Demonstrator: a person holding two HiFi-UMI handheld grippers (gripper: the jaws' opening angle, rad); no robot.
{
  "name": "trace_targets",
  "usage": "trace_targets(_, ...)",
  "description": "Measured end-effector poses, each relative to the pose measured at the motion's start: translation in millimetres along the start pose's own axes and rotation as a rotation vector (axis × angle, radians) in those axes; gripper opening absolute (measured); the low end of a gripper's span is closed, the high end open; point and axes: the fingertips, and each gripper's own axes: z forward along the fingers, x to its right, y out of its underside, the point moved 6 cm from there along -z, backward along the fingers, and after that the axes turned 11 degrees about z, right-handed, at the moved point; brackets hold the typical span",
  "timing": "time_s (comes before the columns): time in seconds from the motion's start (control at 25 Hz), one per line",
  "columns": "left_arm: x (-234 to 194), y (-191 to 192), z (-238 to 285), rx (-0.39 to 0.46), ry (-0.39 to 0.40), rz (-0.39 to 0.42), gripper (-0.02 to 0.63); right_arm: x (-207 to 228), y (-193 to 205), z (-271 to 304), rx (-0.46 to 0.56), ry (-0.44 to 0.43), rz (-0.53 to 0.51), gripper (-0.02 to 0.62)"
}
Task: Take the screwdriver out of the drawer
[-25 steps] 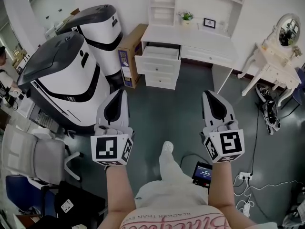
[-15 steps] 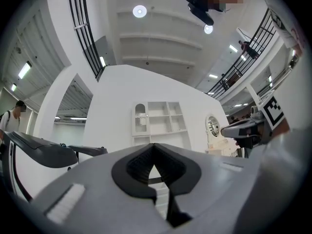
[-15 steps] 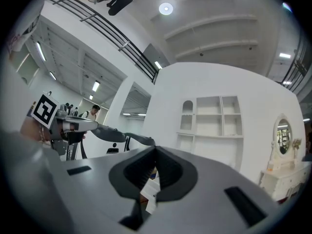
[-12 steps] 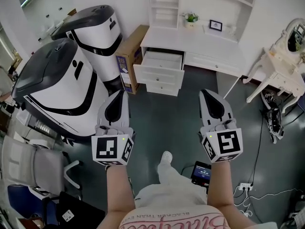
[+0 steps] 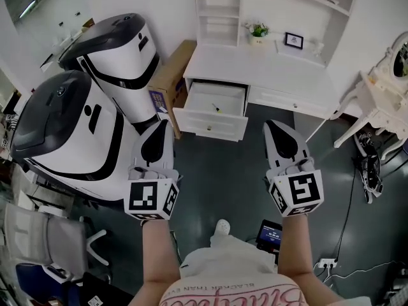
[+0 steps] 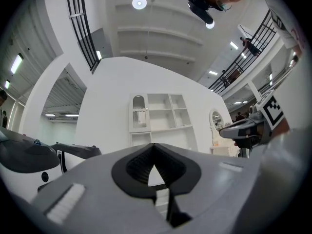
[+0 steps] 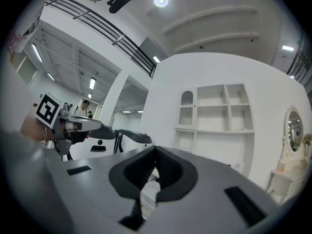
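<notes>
In the head view, the left tool (image 5: 162, 129) and the right tool (image 5: 273, 129) are held side by side above the dark floor (image 5: 223, 171). Both point toward a white table (image 5: 274, 75). Each tool has its jaws pressed together with nothing between them. The table's left drawer (image 5: 207, 126) stands pulled open. The screwdriver (image 5: 216, 108) lies inside it on the pale bottom, well apart from both tools. A white shelf unit (image 5: 220, 11) rises behind the table. A small potted plant (image 5: 258, 29) and a picture frame (image 5: 294, 40) stand on the tabletop. Two large white-and-black machines (image 5: 118, 56) fill the left side, and a cardboard box (image 5: 167, 81) sits between the nearer-to-table machine and the drawer.

In the left gripper view, the left tool (image 6: 154, 149) has its black pads meeting at the tips. Only a small triangular gap shows lower down, and nothing is held in it. The shelf unit (image 6: 158, 118) stands straight ahead, and the right tool (image 6: 229, 128) shows at the right.

In the right gripper view, the right tool (image 7: 156, 152) is likewise closed and empty. The left tool (image 7: 92, 125) shows at the left, and the shelf unit (image 7: 214, 116) stands beyond.
</notes>
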Motion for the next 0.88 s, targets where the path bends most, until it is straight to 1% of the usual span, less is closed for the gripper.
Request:
trace_targets(0.16,-5.7,11.2,30.1,-0.010,-0.009,-0.001,0.003,18.2,3.2,30.8,-0.001,-0.012,0.002,0.006)
trace_targets(0.36,-7.8,24.2,49.2,-0.038,-0.003,0.001,0.003,26.6,12.6,53.7,-0.029,-0.030,0.003,0.006)
trace_targets(0.64,-17.5,43.6,72.2,-0.057,-0.003,-0.014,0.003,36.3,28.2,78.4,-0.061,-0.023,0.008,0.006)
trace_targets(0.88,-25.0,56.6,105.8,-0.054,0.025,-0.018,0.003,51.7,34.2,107.3,-0.068,0.000,0.018,0.006)
